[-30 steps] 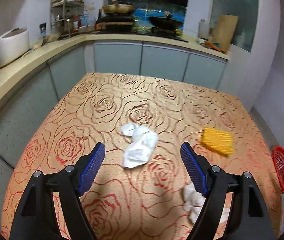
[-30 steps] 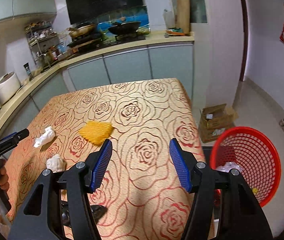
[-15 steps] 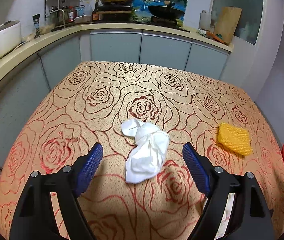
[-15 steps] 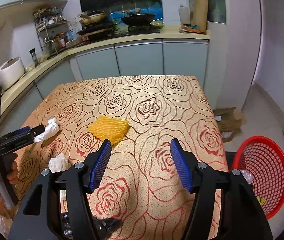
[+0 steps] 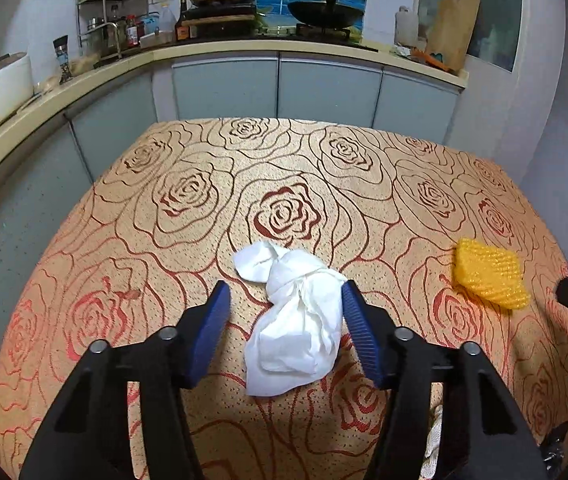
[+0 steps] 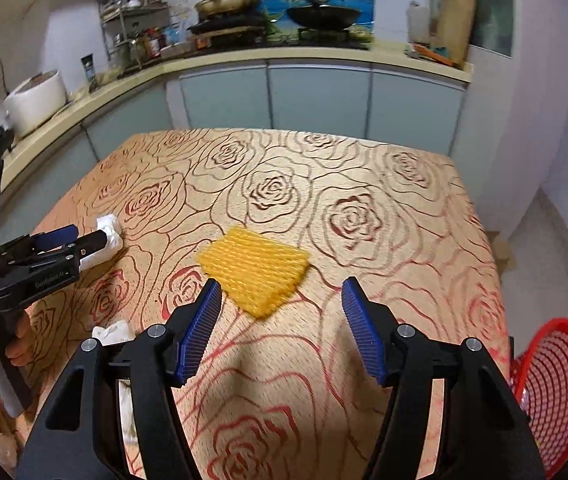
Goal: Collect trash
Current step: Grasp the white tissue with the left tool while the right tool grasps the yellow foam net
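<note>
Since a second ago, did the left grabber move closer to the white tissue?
Yes. The left gripper moved forward across the rose tablecloth; its open jaws now sit either side of the white tissue.

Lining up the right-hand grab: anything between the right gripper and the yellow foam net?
No. In the right wrist view only bare rose-patterned tablecloth lies between the open right gripper and the yellow foam net.

A crumpled white tissue (image 5: 295, 320) lies loose on the rose-patterned desk (image 5: 204, 200). Well to its right rests a flat yellow foam net (image 6: 256, 270). Another small white wad (image 6: 114, 332) sits nearer the front edge. A red mesh basket (image 6: 555, 384) stands on the floor.
</note>
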Action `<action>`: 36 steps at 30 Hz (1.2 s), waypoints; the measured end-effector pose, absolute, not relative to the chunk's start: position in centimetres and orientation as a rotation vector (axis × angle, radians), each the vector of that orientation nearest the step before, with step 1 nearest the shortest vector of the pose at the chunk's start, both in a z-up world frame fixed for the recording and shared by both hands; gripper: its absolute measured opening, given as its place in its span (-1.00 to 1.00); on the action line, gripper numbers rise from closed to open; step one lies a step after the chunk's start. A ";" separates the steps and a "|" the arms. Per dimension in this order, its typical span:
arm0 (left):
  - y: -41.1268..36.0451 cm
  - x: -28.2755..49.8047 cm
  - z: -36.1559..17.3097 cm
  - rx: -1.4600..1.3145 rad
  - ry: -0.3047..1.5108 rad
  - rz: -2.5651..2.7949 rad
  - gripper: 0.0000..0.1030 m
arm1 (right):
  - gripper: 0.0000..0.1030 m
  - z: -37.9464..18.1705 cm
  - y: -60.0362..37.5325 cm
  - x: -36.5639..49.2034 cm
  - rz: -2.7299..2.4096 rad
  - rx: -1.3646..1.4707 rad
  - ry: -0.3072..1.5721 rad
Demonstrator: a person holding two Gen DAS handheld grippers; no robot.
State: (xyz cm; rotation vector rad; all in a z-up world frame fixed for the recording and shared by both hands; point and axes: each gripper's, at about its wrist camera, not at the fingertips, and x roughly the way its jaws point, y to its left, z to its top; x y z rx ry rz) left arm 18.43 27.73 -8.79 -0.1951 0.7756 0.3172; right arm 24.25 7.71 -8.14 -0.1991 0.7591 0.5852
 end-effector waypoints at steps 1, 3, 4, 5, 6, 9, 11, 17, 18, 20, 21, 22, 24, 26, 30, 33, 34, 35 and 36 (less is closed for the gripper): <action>27.7 18.4 -8.8 -0.195 0.774 0.314 -0.02 | 0.18 -8.4 8.2 24.5 0.592 -0.211 0.763; 27.8 18.3 -8.8 -0.198 0.768 0.310 -0.24 | 0.18 -8.7 8.9 24.8 0.602 -0.225 0.770; 27.8 18.3 -8.9 -0.201 0.767 0.306 -0.29 | 0.18 -9.0 9.3 25.0 0.609 -0.233 0.776; 27.9 18.3 -8.9 -0.205 0.765 0.302 -0.36 | 0.18 -9.2 9.6 25.3 0.611 -0.237 0.780; 27.9 18.2 -9.1 -0.207 0.765 0.298 -0.49 | 0.18 -9.4 9.9 25.5 0.613 -0.243 0.783; 27.9 18.2 -9.2 -0.216 0.764 0.283 -0.61 | 0.18 -9.9 10.8 25.9 0.625 -0.265 0.789; 27.9 18.1 -9.2 -0.224 0.759 0.284 -0.66 | 0.18 -10.2 11.7 25.9 0.639 -0.292 0.790; 28.8 17.7 -9.2 -0.271 0.751 0.291 -0.68 | 0.18 -11.5 13.7 26.4 0.660 -0.375 0.812; 28.9 17.7 -9.3 -0.274 0.750 0.292 -0.68 | 0.16 -11.7 13.8 26.5 0.663 -0.376 0.818; 29.0 17.7 -9.2 -0.277 0.750 0.292 -0.68 | 0.10 -11.9 13.8 26.9 0.659 -0.378 0.827; 29.0 17.7 -9.2 -0.276 0.750 0.292 -0.68 | 0.04 -11.9 13.8 27.0 0.655 -0.379 0.826; 29.0 17.7 -9.2 -0.277 0.750 0.292 -0.68 | 0.00 -11.9 13.8 27.2 0.649 -0.379 0.828; 29.1 17.7 -9.2 -0.275 0.749 0.294 -0.68 | -0.17 -11.8 13.5 27.4 0.646 -0.368 0.829; 29.1 17.7 -9.3 -0.277 0.749 0.296 -0.68 | -0.31 -11.8 13.2 27.6 0.638 -0.353 0.826; 29.2 17.5 -9.3 -0.278 0.743 0.306 -0.70 | -0.63 -11.6 12.7 27.6 0.625 -0.337 0.823; 29.1 17.4 -9.2 -0.272 0.736 0.309 -0.73 | -0.70 -11.3 12.2 27.3 0.617 -0.316 0.824; 29.0 17.5 -9.1 -0.268 0.735 0.308 -0.74 | -0.71 -11.1 12.0 27.2 0.615 -0.306 0.822; 28.9 17.5 -9.0 -0.263 0.733 0.309 -0.74 | -0.71 -10.6 11.6 26.8 0.615 -0.290 0.815; 28.8 17.4 -8.9 -0.255 0.726 0.313 -0.75 | -0.71 -10.1 11.4 26.5 0.618 -0.277 0.805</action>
